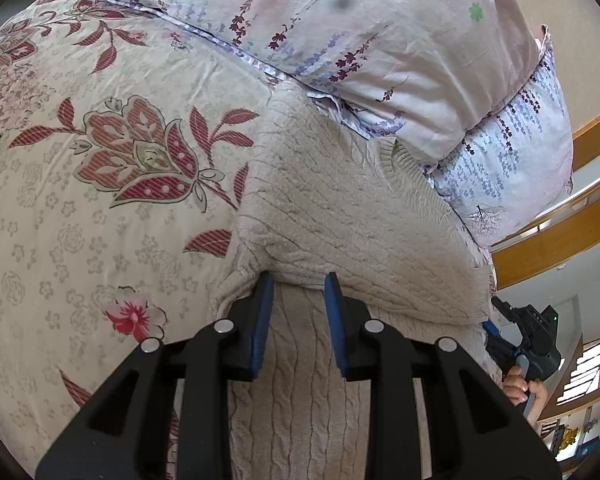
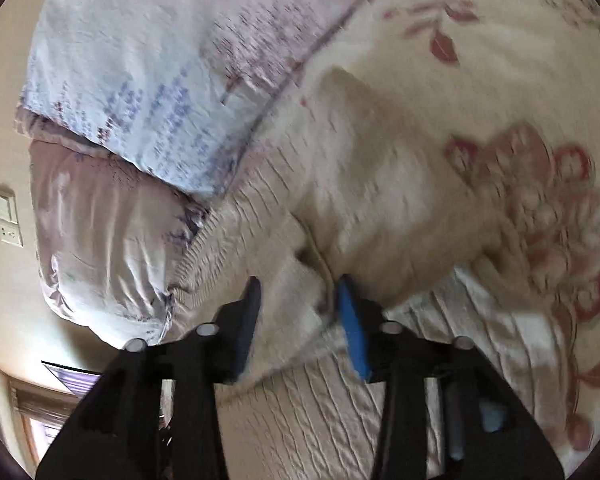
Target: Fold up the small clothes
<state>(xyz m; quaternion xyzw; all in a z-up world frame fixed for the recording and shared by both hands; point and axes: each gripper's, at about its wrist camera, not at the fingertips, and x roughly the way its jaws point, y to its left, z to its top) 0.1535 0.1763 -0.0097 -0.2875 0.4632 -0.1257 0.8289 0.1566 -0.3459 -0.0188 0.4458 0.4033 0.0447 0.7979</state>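
A beige cable-knit sweater [image 1: 340,208] lies on a floral bedsheet [image 1: 100,160], with its upper part folded over the lower part. My left gripper [image 1: 299,280] is open, its blue pads [image 1: 262,312] at the folded edge with knit between them. My right gripper [image 2: 298,284] is open around a bunched fold of the same sweater [image 2: 380,208]; that view is blurred. The right gripper also shows in the left wrist view [image 1: 496,316] at the sweater's right edge.
A folded lilac flowered quilt [image 1: 380,40] lies against the sweater's far edge and shows in the right wrist view [image 2: 140,80] too. A wooden bed rail [image 1: 560,248] runs on the right. A wall switch [image 2: 6,220] is at the left.
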